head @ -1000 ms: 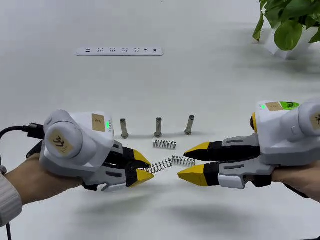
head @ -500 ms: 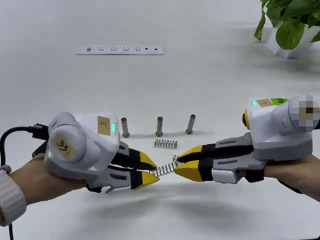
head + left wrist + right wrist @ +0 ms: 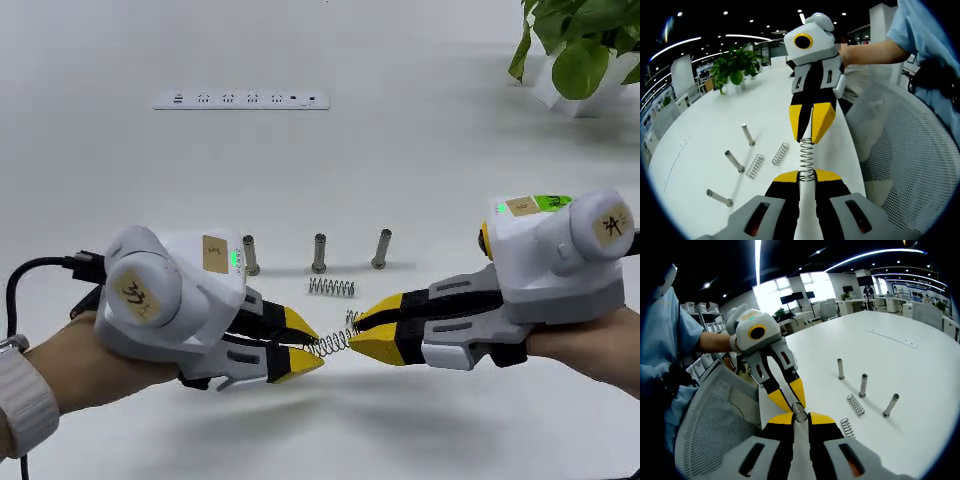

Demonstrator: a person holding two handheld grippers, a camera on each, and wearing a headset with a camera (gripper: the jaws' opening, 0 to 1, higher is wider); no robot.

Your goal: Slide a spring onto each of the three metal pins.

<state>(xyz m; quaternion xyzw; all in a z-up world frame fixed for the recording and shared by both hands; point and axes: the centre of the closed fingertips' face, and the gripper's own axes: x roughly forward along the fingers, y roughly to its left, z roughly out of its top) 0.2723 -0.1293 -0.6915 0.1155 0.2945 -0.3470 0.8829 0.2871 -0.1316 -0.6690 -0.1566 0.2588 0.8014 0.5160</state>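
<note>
Moved inward, the right gripper [image 3: 356, 331] and left gripper [image 3: 317, 350] each pinch one end of the lower-centre spring [image 3: 335, 343], lengthwise between jaws.

Three metal pins [image 3: 319, 252], three springs [image 3: 330, 287], two claws [image 3: 310, 350] [image 3: 362, 330], one power strip [image 3: 240, 101], one potted plant [image 3: 575, 45].

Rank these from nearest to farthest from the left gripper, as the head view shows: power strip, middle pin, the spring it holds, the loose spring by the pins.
1. Held spring, in the left gripper.
2. Loose spring, just beyond, toward the pins.
3. Middle pin, behind that spring.
4. Power strip, far back.
</note>
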